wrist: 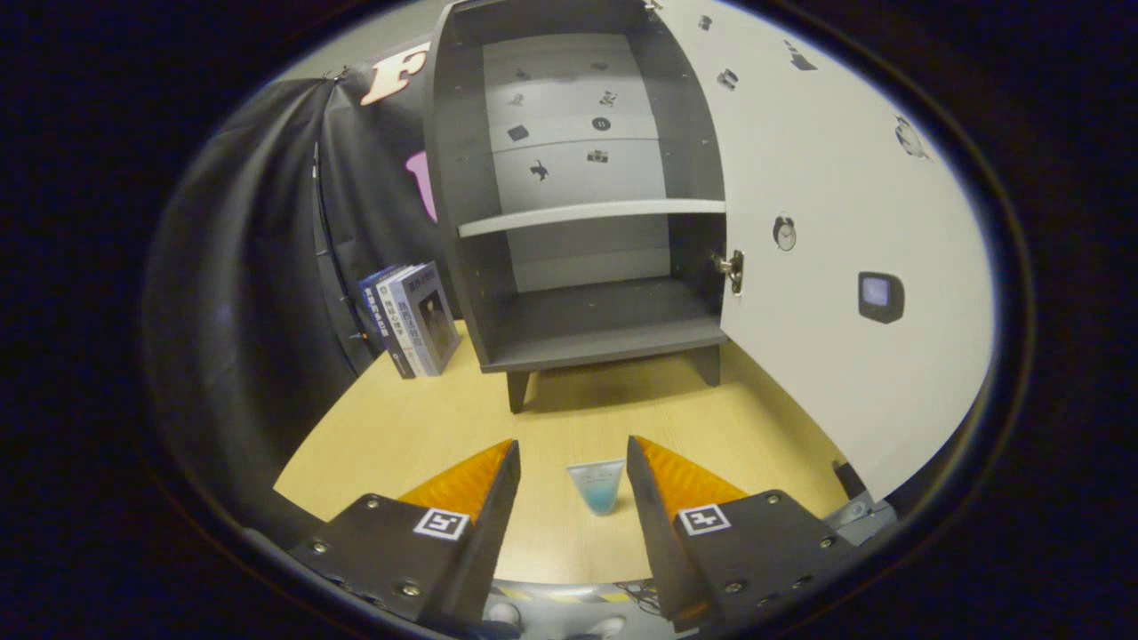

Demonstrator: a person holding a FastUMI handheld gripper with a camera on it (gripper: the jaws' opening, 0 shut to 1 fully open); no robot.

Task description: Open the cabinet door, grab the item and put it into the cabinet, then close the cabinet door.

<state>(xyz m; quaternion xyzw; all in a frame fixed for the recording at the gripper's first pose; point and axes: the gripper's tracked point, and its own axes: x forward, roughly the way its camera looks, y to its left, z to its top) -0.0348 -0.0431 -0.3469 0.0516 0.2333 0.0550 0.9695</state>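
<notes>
Light wooden tabletop forms the working surface, bounded behind and to the left by a wall of dark cloth.

Dark grey cabinet on short legs stands upright at the far side of the tabletop. Its white door is swung fully open to the right, hung on a metal hinge at the cabinet's right wall. One pale shelf board divides the interior into an upper and a lower compartment. Small dark stickers are visible on the pale back panel and on the inner face of the door.

Row of upright books with blue and grey covers stands on the tabletop just left of the cabinet, leaning slightly against the cloth.

Small translucent tube with a blue lower end rests on the tabletop, well short of the cabinet. It lies between the two fingers, closer to the right finger, with a visible gap on the left side; contact with the right finger cannot be confirmed.

Gripper is held low over the near part of the tabletop, pointing toward the cabinet. Its fingers are spread apart and grip nothing.
</notes>
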